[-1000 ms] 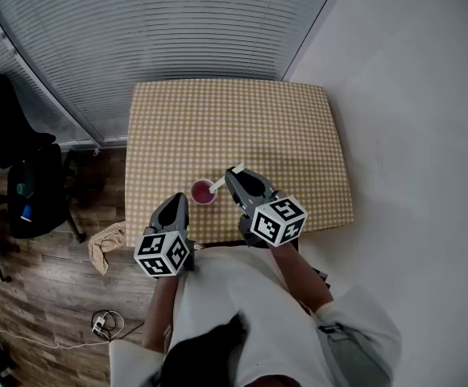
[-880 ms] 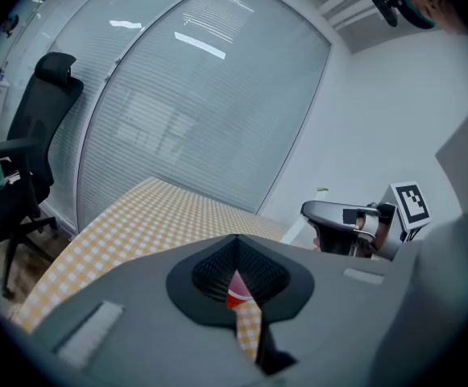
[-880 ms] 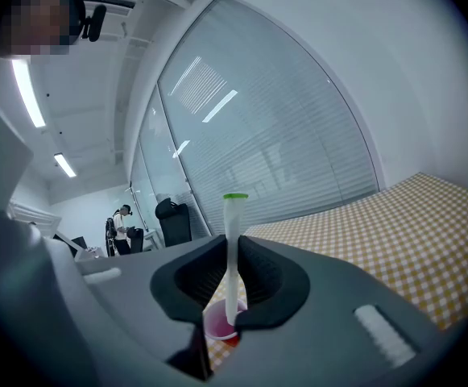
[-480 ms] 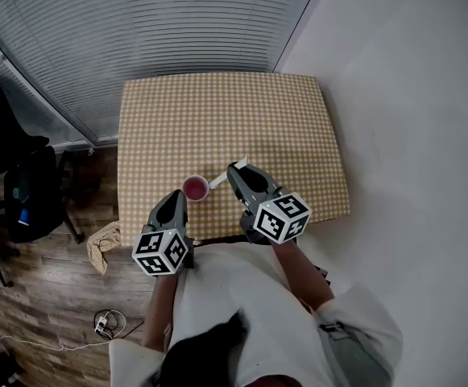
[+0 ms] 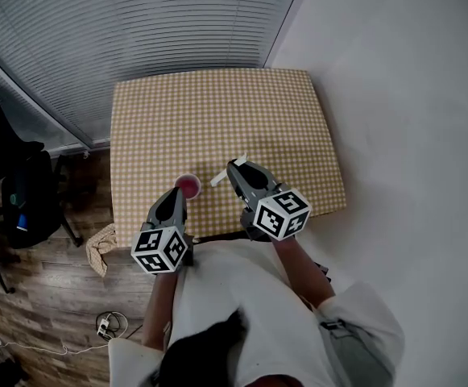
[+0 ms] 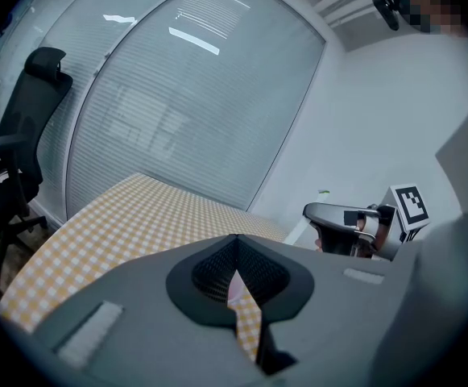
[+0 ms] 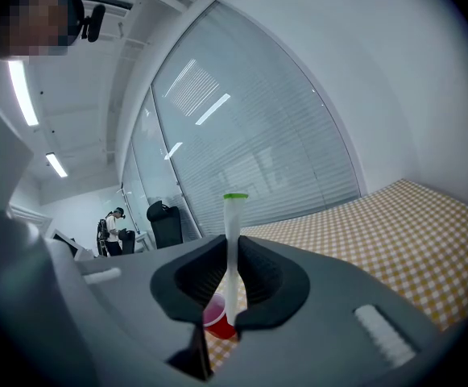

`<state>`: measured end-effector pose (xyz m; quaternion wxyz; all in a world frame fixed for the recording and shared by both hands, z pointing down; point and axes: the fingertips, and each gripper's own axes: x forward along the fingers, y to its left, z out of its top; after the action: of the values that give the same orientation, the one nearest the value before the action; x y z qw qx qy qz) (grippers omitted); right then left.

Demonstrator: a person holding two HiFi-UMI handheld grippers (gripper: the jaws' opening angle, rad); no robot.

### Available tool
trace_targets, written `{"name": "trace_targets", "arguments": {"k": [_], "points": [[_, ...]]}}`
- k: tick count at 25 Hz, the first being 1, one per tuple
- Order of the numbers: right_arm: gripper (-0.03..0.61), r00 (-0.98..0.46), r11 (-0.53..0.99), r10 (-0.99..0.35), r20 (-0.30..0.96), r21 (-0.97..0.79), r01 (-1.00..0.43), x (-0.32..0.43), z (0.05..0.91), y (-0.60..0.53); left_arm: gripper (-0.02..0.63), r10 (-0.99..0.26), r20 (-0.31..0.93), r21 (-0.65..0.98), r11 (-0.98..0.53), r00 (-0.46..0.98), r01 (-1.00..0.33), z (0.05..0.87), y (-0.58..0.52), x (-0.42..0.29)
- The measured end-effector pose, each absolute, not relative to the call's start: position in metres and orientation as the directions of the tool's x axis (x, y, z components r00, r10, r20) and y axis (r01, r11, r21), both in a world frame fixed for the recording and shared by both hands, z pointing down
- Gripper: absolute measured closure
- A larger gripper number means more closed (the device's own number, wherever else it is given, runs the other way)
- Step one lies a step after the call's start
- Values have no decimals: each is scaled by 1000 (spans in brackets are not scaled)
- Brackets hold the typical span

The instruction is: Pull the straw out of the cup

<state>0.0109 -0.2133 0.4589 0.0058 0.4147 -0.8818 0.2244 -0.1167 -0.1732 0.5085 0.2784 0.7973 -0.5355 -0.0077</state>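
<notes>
- My left gripper [image 6: 235, 242] has its jaws pressed together on nothing.
- The red cup [image 5: 188, 185], pink inside, stands on the checked table [image 5: 217, 111] just off that tip.
- My right gripper [image 7: 232, 258] clamps the white, green-tipped straw [image 7: 234, 216], clear of the cup.

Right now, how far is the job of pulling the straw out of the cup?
Done: the straw is clear of the red cup, which stands upright on the checked table. In hand: the right gripper is shut on the straw. The left gripper, jaws together, sits beside the red cup. Left: the pull itself looks finished; perhaps only setting the straw down.
</notes>
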Motion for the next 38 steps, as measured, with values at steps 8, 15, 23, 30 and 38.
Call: {"name": "trace_targets", "arguments": {"k": [8,15,23,30,38], "points": [[532,-644,539,-736,211,-392,-745,24,466,-210,598,-858,284,453,-273,428,-849,508,-172,-109],[532,-632,523,-741,226,-396,-755,35,472,-206,598,-855,282,447,-285,436,-848,506,-171,-99],[532,-621,505,-747,238,-407,-762,44,481,-204,598,-850,289,442,-288,439,-849,508,-170,-92],[532,-621,493,-738,264,-416,-764,45,490,-201,598,-851,292,447,-282,437,-849,508,-170,-92],[532,-628,484,-721,292,-436,-759,44,503,-200,598,-851,302,451,-270,430,-851,512,-170,-91]]}}
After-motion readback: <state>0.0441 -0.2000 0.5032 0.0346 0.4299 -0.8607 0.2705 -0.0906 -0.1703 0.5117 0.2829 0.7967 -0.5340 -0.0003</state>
